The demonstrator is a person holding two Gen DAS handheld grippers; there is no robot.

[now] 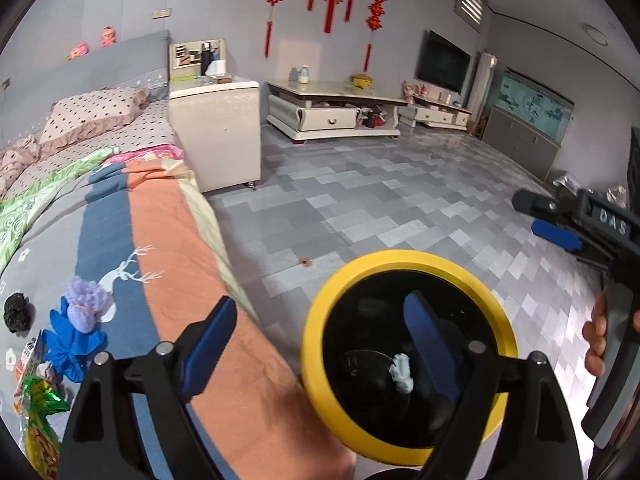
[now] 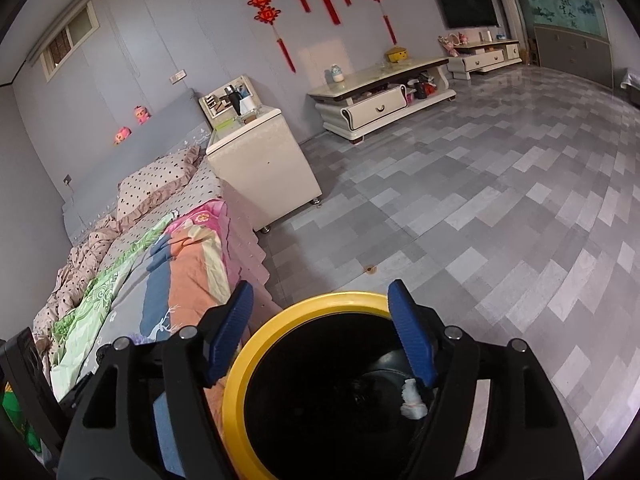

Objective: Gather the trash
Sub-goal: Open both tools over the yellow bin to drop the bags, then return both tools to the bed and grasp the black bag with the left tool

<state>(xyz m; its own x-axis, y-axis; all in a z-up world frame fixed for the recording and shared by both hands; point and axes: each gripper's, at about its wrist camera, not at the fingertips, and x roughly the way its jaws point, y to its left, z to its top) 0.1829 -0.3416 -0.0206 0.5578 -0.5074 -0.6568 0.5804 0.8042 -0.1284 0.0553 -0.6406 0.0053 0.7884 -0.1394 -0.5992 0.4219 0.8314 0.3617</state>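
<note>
A black trash bin with a yellow rim (image 1: 316,332) stands on the floor beside the bed, with a crumpled white paper (image 1: 403,372) inside; the bin rim (image 2: 240,364) and paper (image 2: 412,400) also show in the right wrist view. My left gripper (image 1: 320,340) is open and empty above the bin's left rim. My right gripper (image 2: 320,332) is open and empty over the bin; it also shows in the left wrist view (image 1: 548,220). On the bed lie a blue glove (image 1: 68,344), a purple fluffy ball (image 1: 88,296), a black crumpled lump (image 1: 17,312) and a green snack wrapper (image 1: 36,412).
The bed (image 1: 172,248) with a patterned quilt fills the left. A white bedside cabinet (image 1: 216,128) stands beyond it. A low white TV stand (image 1: 332,112) and a grey sideboard (image 1: 524,144) line the walls. The grey tiled floor (image 1: 400,200) spreads to the right.
</note>
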